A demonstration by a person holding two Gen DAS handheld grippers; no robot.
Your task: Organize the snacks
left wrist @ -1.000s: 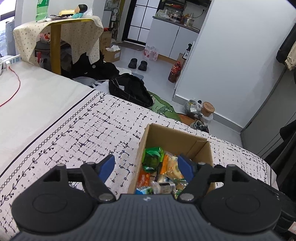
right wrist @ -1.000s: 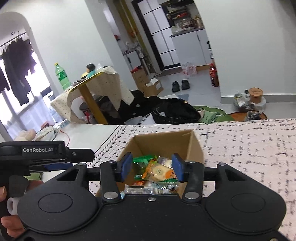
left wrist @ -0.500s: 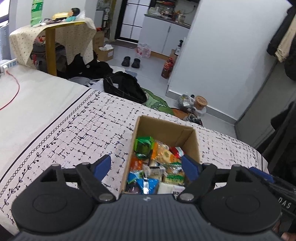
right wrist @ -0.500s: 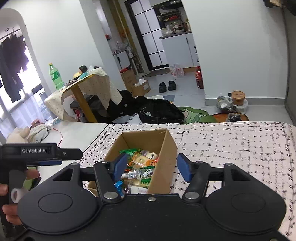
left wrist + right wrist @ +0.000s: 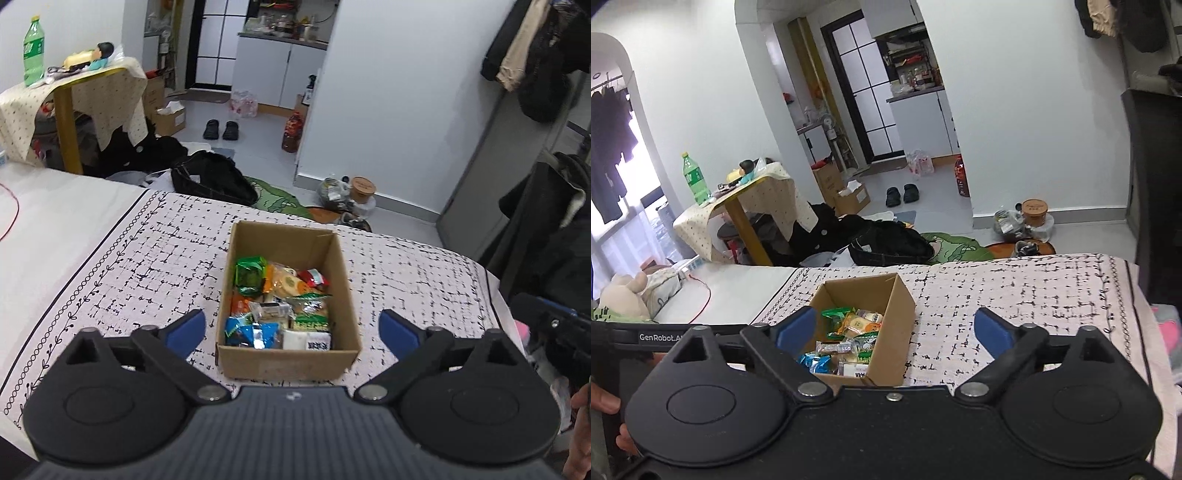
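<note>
Bright, even daylight from the window (image 5: pixel 613 206) at left; sharp frames, edges bowed by fisheye.

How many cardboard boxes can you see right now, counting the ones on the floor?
3. The snack box sits on the patterned bedspread; two more stand on the floor by the draped table, a tall one and an open one. Others may be hidden behind clutter.

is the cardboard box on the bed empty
No, the cardboard box on the patterned bedspread is filled with wrapped snacks in green, orange, blue and white packets.
</note>
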